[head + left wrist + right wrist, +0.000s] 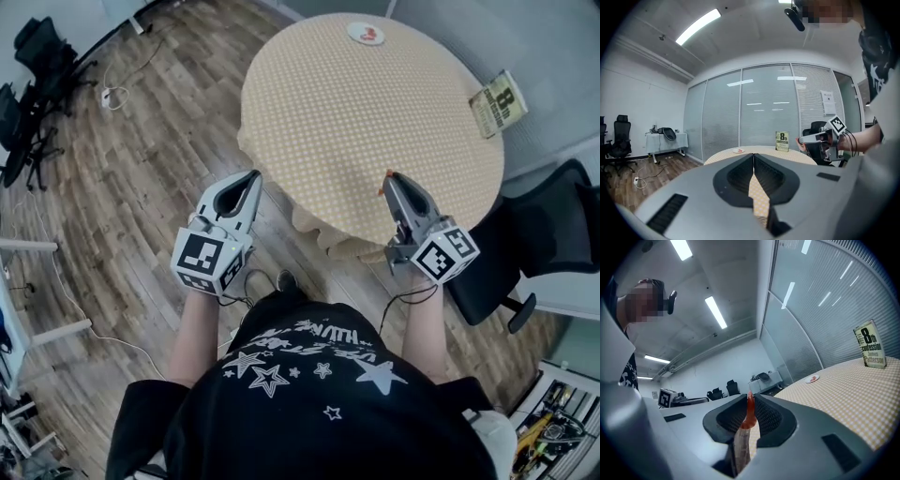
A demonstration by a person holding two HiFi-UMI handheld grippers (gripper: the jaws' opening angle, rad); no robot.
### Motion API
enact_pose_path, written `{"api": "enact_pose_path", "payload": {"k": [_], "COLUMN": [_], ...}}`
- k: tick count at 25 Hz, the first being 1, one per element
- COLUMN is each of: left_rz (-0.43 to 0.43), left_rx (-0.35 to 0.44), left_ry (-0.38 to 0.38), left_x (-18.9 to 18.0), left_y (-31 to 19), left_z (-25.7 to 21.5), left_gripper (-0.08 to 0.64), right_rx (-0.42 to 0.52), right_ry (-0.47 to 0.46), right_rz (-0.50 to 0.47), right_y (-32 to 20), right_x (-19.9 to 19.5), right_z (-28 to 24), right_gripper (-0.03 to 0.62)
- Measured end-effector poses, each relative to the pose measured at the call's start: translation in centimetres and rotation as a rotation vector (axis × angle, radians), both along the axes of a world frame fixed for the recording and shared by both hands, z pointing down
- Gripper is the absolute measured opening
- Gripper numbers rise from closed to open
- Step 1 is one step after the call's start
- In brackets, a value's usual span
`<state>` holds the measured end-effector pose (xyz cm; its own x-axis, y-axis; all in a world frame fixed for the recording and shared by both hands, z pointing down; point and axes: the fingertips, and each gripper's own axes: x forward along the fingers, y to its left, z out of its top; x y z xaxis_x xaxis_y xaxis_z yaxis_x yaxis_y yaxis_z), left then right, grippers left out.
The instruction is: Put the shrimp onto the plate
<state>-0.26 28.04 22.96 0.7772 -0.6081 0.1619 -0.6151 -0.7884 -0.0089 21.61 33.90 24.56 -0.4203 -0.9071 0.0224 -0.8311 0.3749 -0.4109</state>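
A round table [319, 141] under a yellow checked cloth carries a small white plate [366, 34] at its far edge, with something red lying on it. My right gripper [389, 180] hovers over the near right rim, shut on a shrimp [749, 414] whose orange-red tail sticks up between the jaws. In the right gripper view the plate [812, 378] lies far ahead. My left gripper [251, 178] hangs just off the near left rim, shut with nothing in it [753, 159]. The left gripper view also catches the plate [738, 150] and the right gripper [820, 138].
A book [497, 103] stands upright at the table's right edge. A black office chair [548, 234] is close on the right. More chairs [37, 66] and floor cables [112, 94] are at the far left, on wood flooring.
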Motion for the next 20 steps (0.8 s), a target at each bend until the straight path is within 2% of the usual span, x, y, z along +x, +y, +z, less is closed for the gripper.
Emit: {"api": "enact_pose_path", "payload": {"k": [9,16,20], "left_rz": [0.019,0.019,0.049], "left_rx": [-0.013,-0.053,-0.046], "left_ry": [-0.011,-0.056,-0.097], "left_x": [-2.3,-0.7,1.8], "left_y": [-6.1,-11.5,-15.2], "left_z": [1.4,2.9,1.3], "left_gripper": [0.009,0.009,0.009], "right_rx": [-0.038,-0.051,-0.016], "right_ry": [-0.001,-0.054,-0.091], "right_rz": [0.002,0.017,0.022], "right_y": [-6.5,-13.9,-19.1], "right_x": [-2.9,-0.8,1.5], "right_z": [1.2,2.5,0.8], "right_gripper": [0.06,0.06,0.058]}}
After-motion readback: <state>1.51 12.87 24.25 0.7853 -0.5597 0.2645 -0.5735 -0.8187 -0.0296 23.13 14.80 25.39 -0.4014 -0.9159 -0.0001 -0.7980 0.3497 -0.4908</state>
